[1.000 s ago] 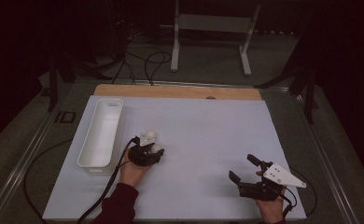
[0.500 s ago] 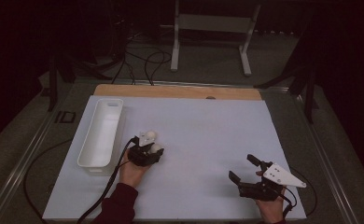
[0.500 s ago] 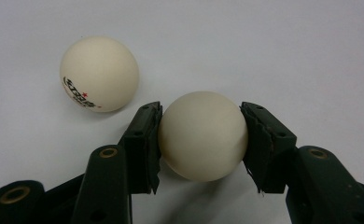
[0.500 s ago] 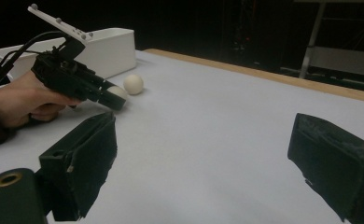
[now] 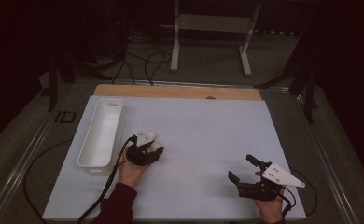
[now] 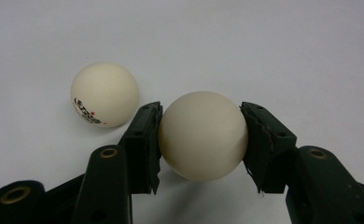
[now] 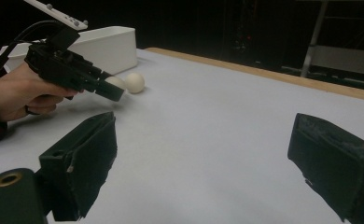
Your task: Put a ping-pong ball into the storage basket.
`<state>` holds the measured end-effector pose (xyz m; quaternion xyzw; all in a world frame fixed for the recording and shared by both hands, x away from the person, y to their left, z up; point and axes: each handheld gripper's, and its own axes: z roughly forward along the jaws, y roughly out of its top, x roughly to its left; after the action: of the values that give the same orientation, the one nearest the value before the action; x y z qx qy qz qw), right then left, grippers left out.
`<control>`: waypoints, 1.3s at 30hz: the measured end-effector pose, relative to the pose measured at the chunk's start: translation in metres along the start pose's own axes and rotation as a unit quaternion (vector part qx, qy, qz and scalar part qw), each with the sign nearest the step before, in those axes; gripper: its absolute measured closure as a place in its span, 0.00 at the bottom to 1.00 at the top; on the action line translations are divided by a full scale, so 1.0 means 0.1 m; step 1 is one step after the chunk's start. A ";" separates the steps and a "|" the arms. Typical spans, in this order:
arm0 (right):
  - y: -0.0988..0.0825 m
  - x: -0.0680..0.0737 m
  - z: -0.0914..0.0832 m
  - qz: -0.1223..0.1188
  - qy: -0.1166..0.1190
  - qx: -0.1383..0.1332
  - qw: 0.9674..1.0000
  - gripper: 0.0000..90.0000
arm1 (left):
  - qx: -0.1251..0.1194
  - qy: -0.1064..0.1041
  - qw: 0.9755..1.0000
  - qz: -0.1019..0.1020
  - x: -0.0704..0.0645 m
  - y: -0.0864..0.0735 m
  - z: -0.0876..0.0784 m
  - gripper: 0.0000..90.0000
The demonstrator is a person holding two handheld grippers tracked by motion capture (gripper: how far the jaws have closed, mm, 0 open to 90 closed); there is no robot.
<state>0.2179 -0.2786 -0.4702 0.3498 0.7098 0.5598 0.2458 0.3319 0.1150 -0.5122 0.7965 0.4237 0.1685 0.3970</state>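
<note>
Two cream table-tennis balls lie on the white table cover. My left gripper [image 6: 202, 142] is shut on the plain ball [image 6: 202, 135], one pad pressing each side of it. The printed ball [image 6: 104, 94] rests free, just beyond and to the left of it. In the high view the left gripper [image 5: 152, 150] holds its ball [image 5: 156, 147] left of centre, with the free ball [image 5: 148, 136] right behind. My right gripper [image 5: 240, 167] sits at the front right, open with nothing between its pads [image 7: 87, 158]. From there I see the left gripper [image 7: 112, 91] and the free ball [image 7: 135, 82].
A long white tray [image 5: 87, 135] stands along the left side of the cover, close to the left hand; it also appears as a white tray [image 7: 112, 44] behind that gripper. A wooden strip [image 5: 175, 91] borders the far edge. Cables trail off the table's left front.
</note>
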 end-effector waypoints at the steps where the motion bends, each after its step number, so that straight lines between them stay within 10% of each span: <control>1: 0.00 0.00 0.00 0.000 0.000 0.000 1.000 0.08 | -0.001 0.000 1.000 0.000 0.00 0.00 -0.01 0.57; 39: 0.00 0.00 0.00 0.001 0.001 0.001 1.000 0.08 | -0.051 -0.031 0.998 -0.003 -0.05 0.24 -0.27 0.57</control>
<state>0.2180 -0.2784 -0.4704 0.3503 0.7101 0.5598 0.2445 0.3255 0.1171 -0.4765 0.7792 0.4041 0.1635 0.4504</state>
